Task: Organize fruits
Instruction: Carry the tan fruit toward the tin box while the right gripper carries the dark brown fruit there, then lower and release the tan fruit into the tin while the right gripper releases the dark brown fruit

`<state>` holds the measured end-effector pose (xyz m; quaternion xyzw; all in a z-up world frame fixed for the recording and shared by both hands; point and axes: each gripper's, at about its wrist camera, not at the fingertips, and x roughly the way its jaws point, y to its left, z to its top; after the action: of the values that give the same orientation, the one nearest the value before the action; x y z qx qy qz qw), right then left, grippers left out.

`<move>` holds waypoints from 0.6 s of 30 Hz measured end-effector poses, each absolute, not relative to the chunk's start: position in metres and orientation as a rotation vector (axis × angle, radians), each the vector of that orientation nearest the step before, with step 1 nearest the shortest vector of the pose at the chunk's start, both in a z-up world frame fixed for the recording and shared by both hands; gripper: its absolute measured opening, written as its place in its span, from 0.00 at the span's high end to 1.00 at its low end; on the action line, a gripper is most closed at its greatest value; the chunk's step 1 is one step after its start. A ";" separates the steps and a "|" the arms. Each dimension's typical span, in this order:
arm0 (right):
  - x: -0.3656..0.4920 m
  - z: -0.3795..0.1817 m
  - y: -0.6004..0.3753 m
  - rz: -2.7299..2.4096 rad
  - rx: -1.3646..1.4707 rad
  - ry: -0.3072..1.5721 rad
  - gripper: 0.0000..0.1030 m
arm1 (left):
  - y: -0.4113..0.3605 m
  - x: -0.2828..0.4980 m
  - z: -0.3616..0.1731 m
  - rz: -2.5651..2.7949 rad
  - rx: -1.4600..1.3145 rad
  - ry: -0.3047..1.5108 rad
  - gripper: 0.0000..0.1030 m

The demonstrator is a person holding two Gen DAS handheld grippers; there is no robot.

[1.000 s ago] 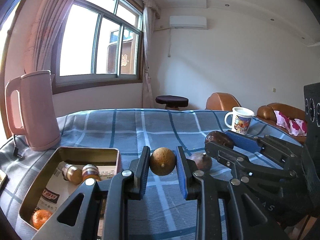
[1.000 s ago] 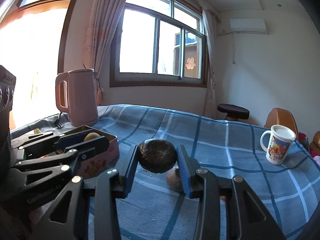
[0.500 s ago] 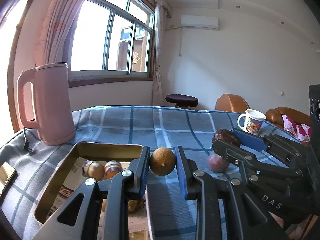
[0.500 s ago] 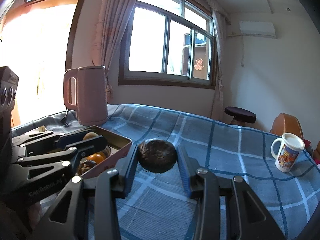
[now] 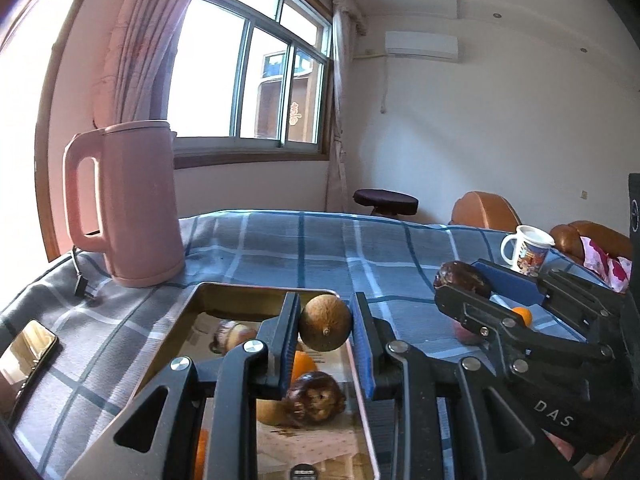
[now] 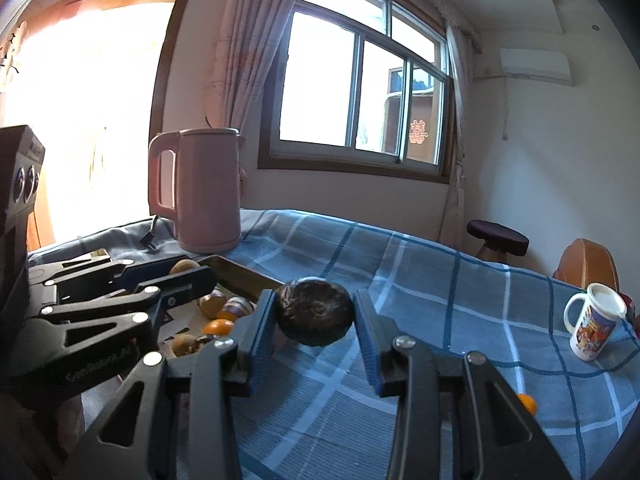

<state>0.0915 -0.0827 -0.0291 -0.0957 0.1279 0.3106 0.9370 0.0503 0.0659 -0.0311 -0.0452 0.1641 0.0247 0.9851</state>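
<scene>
The brown round fruit (image 5: pixel 325 328), smooth with a small stem nub, is clamped between the jaws of the left gripper (image 5: pixel 325 334), above the far right edge of the metal tray (image 5: pixel 188 320). The dark wrinkled fruit (image 6: pixel 316 311) is clamped between the jaws of the right gripper (image 6: pixel 316 332), just right of the tray's rim. Below the left jaws the tray holds several fruits. Ahead of both jaws the counter (image 6: pixel 420 272) lies open; a pink kettle (image 5: pixel 124 204) stands beyond the tray's far left corner.
</scene>
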 end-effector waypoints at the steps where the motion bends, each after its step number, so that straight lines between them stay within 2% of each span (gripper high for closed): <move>1: 0.091 -0.029 -0.081 0.639 -0.197 0.261 0.59 | 0.068 0.050 -0.031 0.056 -0.090 0.331 0.74; 18: 0.081 -0.033 -0.042 0.715 -0.250 0.256 0.59 | 0.103 0.046 -0.035 0.143 -0.105 0.366 0.74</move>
<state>0.0812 -0.0420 -0.0334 -0.1217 0.1245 0.3482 0.9211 0.0455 0.1032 -0.0355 -0.0519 0.1816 0.0712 0.9794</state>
